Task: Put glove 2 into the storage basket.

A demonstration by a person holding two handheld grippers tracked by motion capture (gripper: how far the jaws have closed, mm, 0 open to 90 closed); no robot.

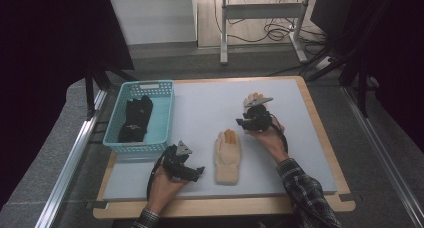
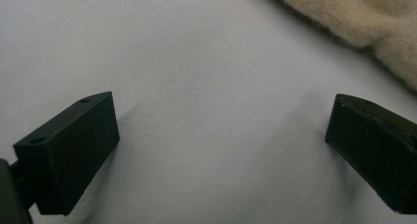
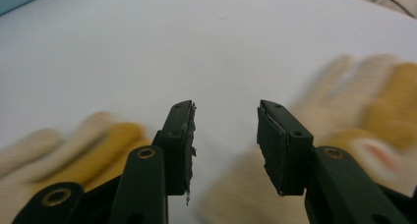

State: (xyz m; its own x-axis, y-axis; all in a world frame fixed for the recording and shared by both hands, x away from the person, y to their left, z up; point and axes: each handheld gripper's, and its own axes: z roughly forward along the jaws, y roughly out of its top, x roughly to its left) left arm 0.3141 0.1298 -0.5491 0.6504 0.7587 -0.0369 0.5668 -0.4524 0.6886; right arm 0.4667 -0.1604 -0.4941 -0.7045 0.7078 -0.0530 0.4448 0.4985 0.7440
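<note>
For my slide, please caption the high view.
Two hand-held tools flank a cream glove on the table, beside a basket.

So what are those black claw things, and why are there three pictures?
A person sits at a table with a hand-held grabbing tool in each hand. Each tool has two black jaws that pinch things. The top picture comes from a camera looking down from above. The other two come from small cameras riding on each tool, looking along its jaws. On the table lie two cream gloves with yellow fingers: one in the middle, one farther back by the right gripper. A blue basket holds dark gloves. The left gripper rests open near the middle glove. Both grippers are open and hold nothing.
</note>
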